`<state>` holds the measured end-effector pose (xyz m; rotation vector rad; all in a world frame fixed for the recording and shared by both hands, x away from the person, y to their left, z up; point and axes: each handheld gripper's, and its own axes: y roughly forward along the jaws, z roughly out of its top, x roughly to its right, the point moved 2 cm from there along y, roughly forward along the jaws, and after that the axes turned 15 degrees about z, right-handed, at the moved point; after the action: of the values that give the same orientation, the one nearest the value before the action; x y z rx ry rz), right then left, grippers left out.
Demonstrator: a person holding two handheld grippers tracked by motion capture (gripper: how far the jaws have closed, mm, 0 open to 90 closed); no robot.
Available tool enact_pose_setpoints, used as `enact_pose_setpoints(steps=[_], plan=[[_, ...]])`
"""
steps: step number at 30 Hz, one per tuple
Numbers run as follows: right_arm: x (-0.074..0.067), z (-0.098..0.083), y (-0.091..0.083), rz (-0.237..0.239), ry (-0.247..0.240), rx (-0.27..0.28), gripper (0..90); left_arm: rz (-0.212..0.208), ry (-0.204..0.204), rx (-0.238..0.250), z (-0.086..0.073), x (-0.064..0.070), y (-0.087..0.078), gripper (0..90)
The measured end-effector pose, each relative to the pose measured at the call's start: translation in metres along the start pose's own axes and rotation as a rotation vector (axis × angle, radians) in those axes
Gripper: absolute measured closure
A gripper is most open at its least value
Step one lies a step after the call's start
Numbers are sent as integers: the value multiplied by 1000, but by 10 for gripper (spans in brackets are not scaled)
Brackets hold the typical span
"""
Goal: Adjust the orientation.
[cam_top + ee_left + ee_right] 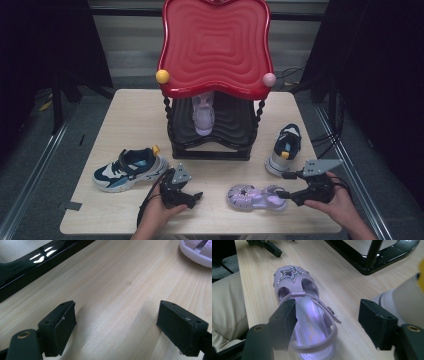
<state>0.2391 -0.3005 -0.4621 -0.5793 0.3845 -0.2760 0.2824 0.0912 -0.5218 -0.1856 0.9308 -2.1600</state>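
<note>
Nearest the person, the left gripper is resting low on the pale wooden worktop with its jaws standing wide and nothing between them, only bare wood. Just beside it, toward the right, the lilac child's sandal with a studded star on its toe is lying flat on the worktop near the front edge, toe pointing left. The right gripper is hovering at the sandal's heel, its jaws partly open and straddling the heel strap without pressing on it, so nothing is held yet. Judging by this, the step in hand is the grasp of this sandal; the next move is calling for the jaws to settle around the heel and close firmly before lifting. Farther back, a blue and white sneaker is sitting at the left and a navy one at the right. Beyond, a matching lilac sandal is already waiting on the lower tier of the red and black two-tier rack.
</note>
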Motion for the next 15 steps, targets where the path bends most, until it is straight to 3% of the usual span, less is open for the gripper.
enact_pose_setpoints(steps=[7, 15], plan=[[4, -1, 24, 29, -8, -23, 446, 3, 0, -2, 0, 0, 0, 151], [9, -1, 44, 31, -12, -73, 496, 5, 0, -2, 0, 0, 0, 150]])
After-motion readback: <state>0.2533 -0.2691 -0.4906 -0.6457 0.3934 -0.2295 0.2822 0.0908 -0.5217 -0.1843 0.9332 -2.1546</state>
